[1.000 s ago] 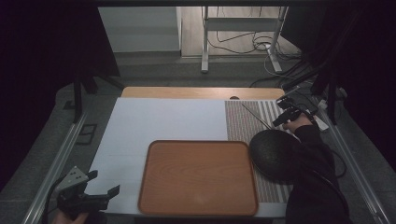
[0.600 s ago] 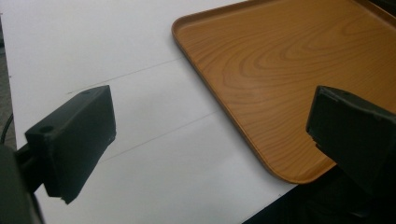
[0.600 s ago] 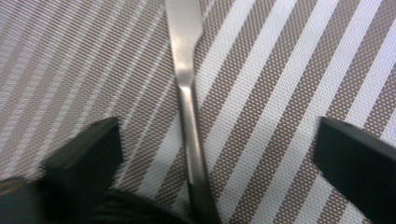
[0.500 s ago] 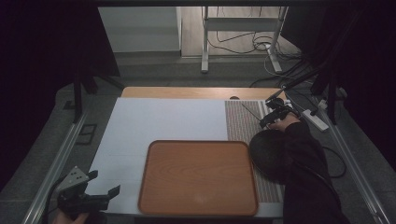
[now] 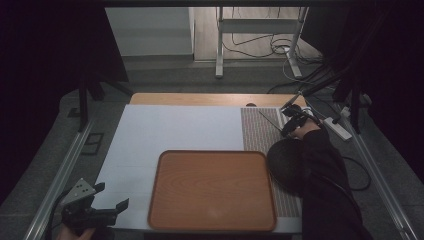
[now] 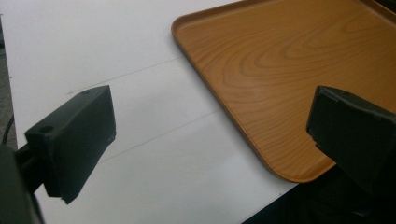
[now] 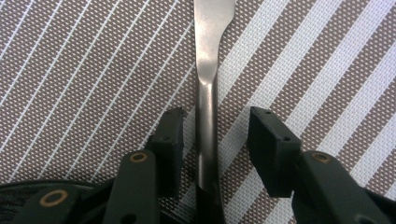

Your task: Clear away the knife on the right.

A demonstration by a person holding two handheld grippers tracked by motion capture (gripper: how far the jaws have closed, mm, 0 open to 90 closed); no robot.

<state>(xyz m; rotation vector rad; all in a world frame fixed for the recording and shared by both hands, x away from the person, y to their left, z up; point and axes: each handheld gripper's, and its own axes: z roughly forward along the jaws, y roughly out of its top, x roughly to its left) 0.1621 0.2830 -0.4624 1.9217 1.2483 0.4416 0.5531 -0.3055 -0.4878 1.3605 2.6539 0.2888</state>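
Striped mat (image 7: 93,60) at 2 o'clock: I'm lowering my right gripper (image 7: 215,140), which has just moved inward, jaws parted astride the metal utensil handle (image 7: 208,107); grasp coming. Left gripper (image 5: 95,212) idling released at 7.

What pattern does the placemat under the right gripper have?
The placemat is brown woven with diagonal white stripes, clearest in the right gripper view.

My left gripper (image 5: 107,210) hovered with jaws apart at the near-left corner of the white sheet (image 5: 175,130), beside the wooden tray (image 5: 212,190). My right gripper (image 5: 295,120) reached over the striped mat (image 5: 262,132), far right.
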